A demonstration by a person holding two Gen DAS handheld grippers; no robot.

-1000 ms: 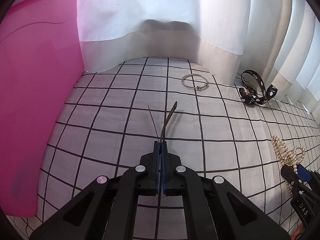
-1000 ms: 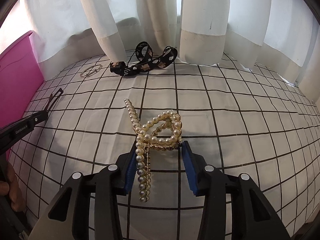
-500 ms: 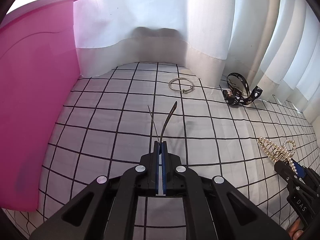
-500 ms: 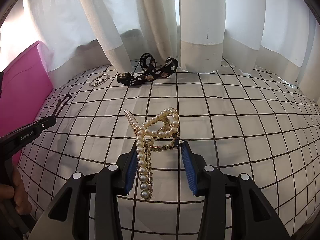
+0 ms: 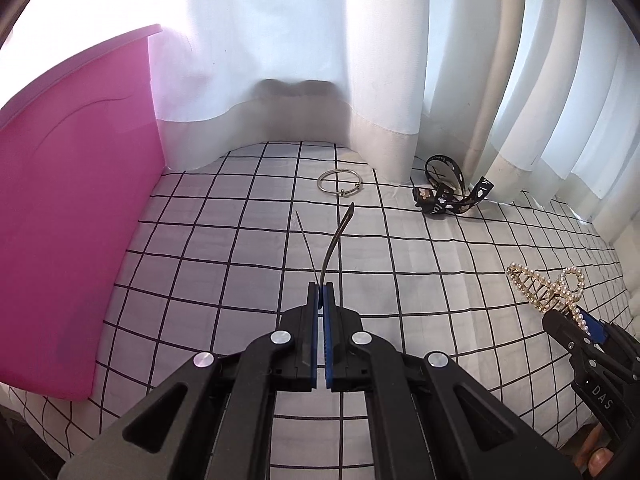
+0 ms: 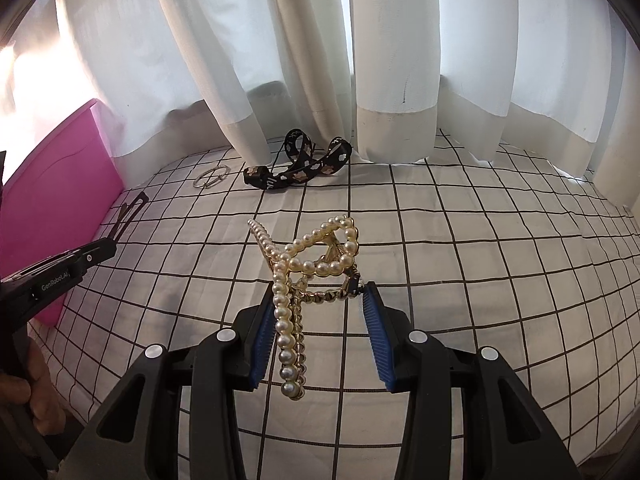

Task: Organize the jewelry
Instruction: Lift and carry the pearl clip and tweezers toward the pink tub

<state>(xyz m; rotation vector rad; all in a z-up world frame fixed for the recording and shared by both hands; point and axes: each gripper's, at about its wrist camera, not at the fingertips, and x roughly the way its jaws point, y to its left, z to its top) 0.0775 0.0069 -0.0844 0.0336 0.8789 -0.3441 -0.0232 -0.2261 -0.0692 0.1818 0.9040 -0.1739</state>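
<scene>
In the left wrist view, the left tongs (image 5: 320,294) are seen pressed together on the base of a thin dark hair clip (image 5: 334,242), whose two prongs fork forward and are held above the white grid-patterned cloth (image 5: 224,240). A pink box (image 5: 76,200) stands at the left, its wall rising beside the cloth. Farther ahead, a silver ring-shaped bangle (image 5: 340,181) lies flat on the cloth near the hem of the white curtain (image 5: 380,80), and a black patterned ribbon (image 5: 450,196) is curled to its right. At the right edge, the right tongs (image 5: 576,322) are seen with the pearl hair claw (image 5: 548,288) at their tips. In the right wrist view, the right tongs (image 6: 320,300) are seen pinching the pearl hair claw (image 6: 308,268) between the blue pads, one beaded arm hanging down between the fingers and the looped part lifted above the cloth (image 6: 480,240). The black ribbon (image 6: 300,168) and the bangle (image 6: 211,176) lie farther back near the curtain (image 6: 400,60), well apart from the claw. The left tongs (image 6: 108,245) enter from the left with the dark clip (image 6: 130,214) at their tip, just beside the pink box (image 6: 56,200).
</scene>
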